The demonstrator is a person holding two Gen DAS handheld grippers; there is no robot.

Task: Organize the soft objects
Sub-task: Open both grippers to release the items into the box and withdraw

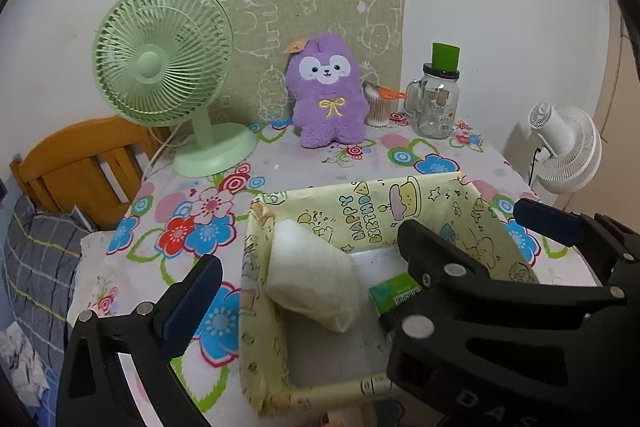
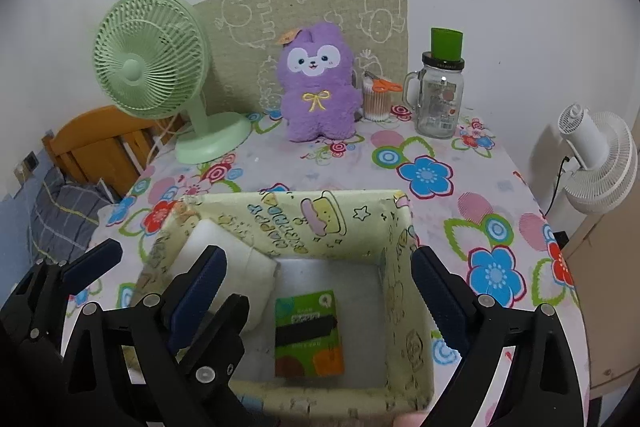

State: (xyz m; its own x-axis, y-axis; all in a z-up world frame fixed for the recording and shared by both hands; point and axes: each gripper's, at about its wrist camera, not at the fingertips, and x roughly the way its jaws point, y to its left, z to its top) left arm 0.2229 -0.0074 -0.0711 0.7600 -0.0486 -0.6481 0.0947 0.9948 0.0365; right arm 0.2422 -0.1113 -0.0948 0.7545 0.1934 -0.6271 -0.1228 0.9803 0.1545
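Observation:
A yellow paper-lined box [image 1: 256, 267] [image 2: 360, 215] stands on the flowered table near me. In it a white soft packet [image 1: 308, 275] [image 2: 248, 259] leans against the left wall. A green tissue pack [image 1: 394, 293] [image 2: 308, 331] lies flat on the bottom. A purple plush [image 1: 328, 95] [image 2: 316, 87] sits upright at the back. My left gripper [image 1: 320, 263] hangs open over the white packet, its right finger hidden behind the other gripper. My right gripper [image 2: 318, 259] hangs open over the green pack. Neither touches anything. The two grippers overlap above the box.
A green desk fan [image 1: 160, 55] stands back left. A glass jar [image 1: 436, 103] with a green cap and a cup of cotton swabs [image 1: 378, 111] stand back right. A white fan [image 2: 600, 163] is off the right edge. A wooden headboard [image 1: 72, 163] and bedding are on the left.

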